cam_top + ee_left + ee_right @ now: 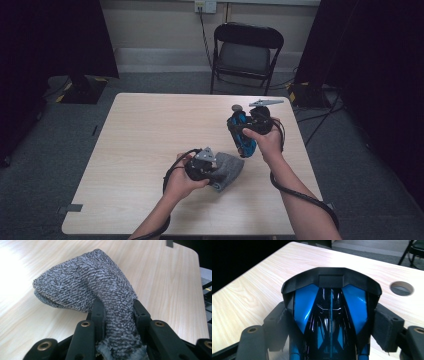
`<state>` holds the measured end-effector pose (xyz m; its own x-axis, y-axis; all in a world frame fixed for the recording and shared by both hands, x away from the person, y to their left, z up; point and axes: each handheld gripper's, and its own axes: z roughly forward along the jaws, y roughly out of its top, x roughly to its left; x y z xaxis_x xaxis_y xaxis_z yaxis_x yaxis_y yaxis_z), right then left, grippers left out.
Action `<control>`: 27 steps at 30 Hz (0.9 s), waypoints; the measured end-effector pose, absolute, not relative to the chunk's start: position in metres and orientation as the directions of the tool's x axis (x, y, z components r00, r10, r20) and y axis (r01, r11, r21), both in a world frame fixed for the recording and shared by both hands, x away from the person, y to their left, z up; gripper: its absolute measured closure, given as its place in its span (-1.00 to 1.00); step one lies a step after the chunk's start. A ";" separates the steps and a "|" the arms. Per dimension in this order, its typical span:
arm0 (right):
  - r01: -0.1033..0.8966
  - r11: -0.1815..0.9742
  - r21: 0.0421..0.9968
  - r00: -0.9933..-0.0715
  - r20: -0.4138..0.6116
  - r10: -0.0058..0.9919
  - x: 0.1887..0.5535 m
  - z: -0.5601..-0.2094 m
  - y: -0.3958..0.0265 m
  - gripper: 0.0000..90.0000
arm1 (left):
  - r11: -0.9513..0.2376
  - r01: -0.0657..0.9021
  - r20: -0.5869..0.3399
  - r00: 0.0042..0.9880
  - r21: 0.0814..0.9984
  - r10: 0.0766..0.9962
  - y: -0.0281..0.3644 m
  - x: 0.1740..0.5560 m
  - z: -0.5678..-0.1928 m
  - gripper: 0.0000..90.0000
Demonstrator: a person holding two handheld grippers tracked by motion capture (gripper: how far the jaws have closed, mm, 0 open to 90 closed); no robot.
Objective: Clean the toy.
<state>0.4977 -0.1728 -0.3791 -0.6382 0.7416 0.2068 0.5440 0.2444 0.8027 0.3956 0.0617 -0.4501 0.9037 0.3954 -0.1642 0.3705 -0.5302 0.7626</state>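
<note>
Near centre of the desk [150,130], the left hand-held gripper [210,167] is clamped narrow on a bunched grey cloth [100,290]; judged soft, light and limp, best pinched at a gathered fold. Farther right, the right hand-held gripper [245,132] holds a blue-and-black toy car [330,312] by its flanks, raised off the desk; judged rigid, glossy, possibly slippery.

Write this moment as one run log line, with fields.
left gripper: shut on grey cloth | right gripper: shut on blue-black toy car, above table
</note>
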 end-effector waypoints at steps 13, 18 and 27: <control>0.588 0.264 0.765 -0.589 0.180 0.788 0.492 -0.401 -0.212 -0.43 | -0.497 0.419 -0.127 0.845 0.760 0.519 0.112 0.407 -0.448 0.53; 0.604 0.272 0.749 -0.578 0.176 0.796 0.491 -0.411 -0.221 -0.43 | -0.482 0.445 -0.129 0.821 0.755 0.557 0.128 0.413 -0.451 0.52; 0.642 0.294 0.708 -0.556 0.167 0.814 0.494 -0.434 -0.237 -0.43 | -0.469 0.476 -0.108 0.778 0.744 0.619 0.157 0.423 -0.462 0.50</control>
<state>0.4938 -0.2371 -0.4336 -0.5562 0.8141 0.1670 0.6423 0.2935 0.7080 0.4233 0.1573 -0.4616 0.7776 0.6194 -0.1077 0.4764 -0.4687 0.7438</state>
